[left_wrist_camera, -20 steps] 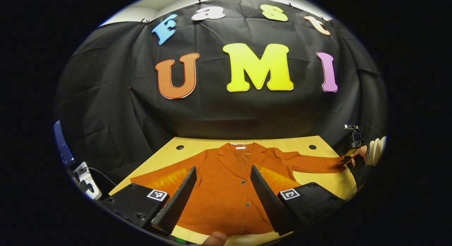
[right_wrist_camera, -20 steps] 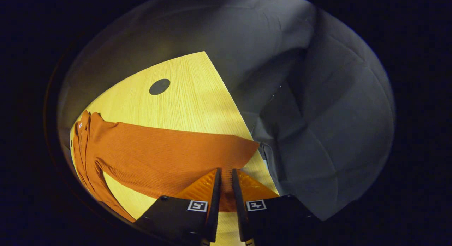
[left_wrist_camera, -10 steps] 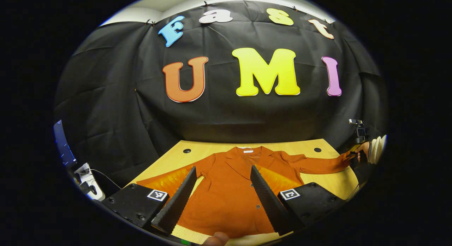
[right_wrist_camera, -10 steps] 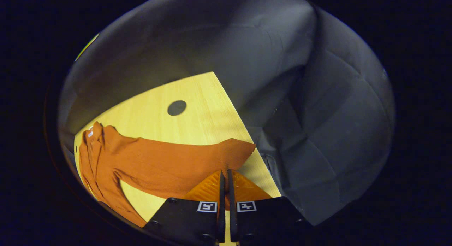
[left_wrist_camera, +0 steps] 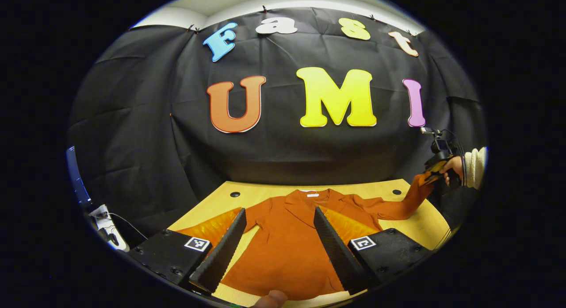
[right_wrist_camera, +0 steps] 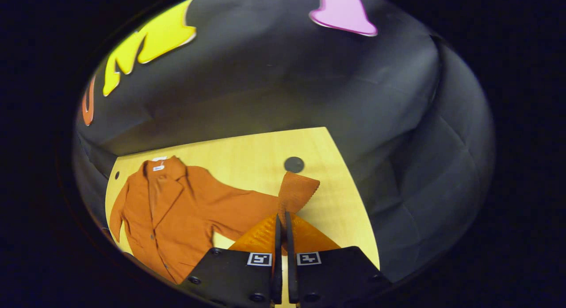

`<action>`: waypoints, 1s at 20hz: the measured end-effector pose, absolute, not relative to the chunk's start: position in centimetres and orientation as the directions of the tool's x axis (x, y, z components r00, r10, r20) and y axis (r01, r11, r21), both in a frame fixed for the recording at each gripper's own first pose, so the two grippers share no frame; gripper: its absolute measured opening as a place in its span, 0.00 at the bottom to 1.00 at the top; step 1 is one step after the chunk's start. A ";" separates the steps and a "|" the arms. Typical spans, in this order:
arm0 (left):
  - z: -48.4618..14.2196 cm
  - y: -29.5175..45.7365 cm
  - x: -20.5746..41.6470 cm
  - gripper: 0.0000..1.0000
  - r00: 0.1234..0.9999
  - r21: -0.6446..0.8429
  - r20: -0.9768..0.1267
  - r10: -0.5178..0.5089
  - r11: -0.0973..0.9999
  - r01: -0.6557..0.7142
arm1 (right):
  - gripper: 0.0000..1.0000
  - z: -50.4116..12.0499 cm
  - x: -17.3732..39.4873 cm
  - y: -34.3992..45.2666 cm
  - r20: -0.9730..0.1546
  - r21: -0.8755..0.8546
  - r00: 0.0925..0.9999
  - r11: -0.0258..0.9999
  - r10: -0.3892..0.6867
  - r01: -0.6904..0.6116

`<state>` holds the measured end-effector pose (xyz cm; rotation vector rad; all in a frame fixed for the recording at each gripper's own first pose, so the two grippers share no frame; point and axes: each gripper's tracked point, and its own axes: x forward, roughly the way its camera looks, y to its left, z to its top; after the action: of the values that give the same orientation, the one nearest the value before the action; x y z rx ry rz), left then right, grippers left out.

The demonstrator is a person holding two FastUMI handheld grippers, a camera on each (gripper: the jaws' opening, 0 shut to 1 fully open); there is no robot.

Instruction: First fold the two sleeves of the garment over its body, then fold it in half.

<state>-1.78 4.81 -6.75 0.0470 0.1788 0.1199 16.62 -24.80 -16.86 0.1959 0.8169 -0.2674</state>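
An orange-brown buttoned jacket lies face up on the wooden table, collar toward the back wall. My left gripper hovers open above its lower body, nothing between the fingers. In the left gripper view, my right gripper, held by a hand in a cream sleeve, lifts the jacket's right sleeve off the table at the far right. In the right gripper view, the right gripper is shut on the sleeve's cuff, which hangs up from the jacket.
The table has dark round holes near its back corners, one just behind the lifted cuff. White equipment with cables sits off the table's left side. A fingertip shows at the bottom edge.
The right gripper shut on the cuff, then rose, lifting the sleeve end off the table and swinging toward the jacket. The left gripper stayed open and drew back slightly.
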 end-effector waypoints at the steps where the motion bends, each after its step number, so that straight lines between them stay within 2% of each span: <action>1: -6.6 5.2 -1.9 0.99 0.979 0.054 -0.168 0.119 0.992 -0.111 | 0.06 -15.8 17.3 -23.0 -0.734 0.072 0.664 0.956 -0.143 0.285; 5: -5.7 7.2 -2.6 0.99 0.985 0.072 -0.132 0.115 0.992 -0.106 | 0.06 -12.8 19.9 -14.5 -0.711 0.070 0.699 0.981 -0.080 0.183; 12: -6.9 12.1 -3.4 0.99 0.978 0.020 -0.156 0.141 0.990 -0.140 | 0.06 -10.1 23.7 1.7 -0.694 0.040 0.719 0.999 0.038 -0.015; 20: -8.9 18.8 -4.5 1.00 0.955 0.028 -0.199 0.221 0.975 -0.220 | 0.06 -13.1 26.7 19.9 -0.715 -0.022 0.680 0.966 0.166 -0.258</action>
<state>-4.53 18.81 -8.86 0.0058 0.2031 0.2236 26.69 19.90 -13.12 -0.1246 0.7887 0.2386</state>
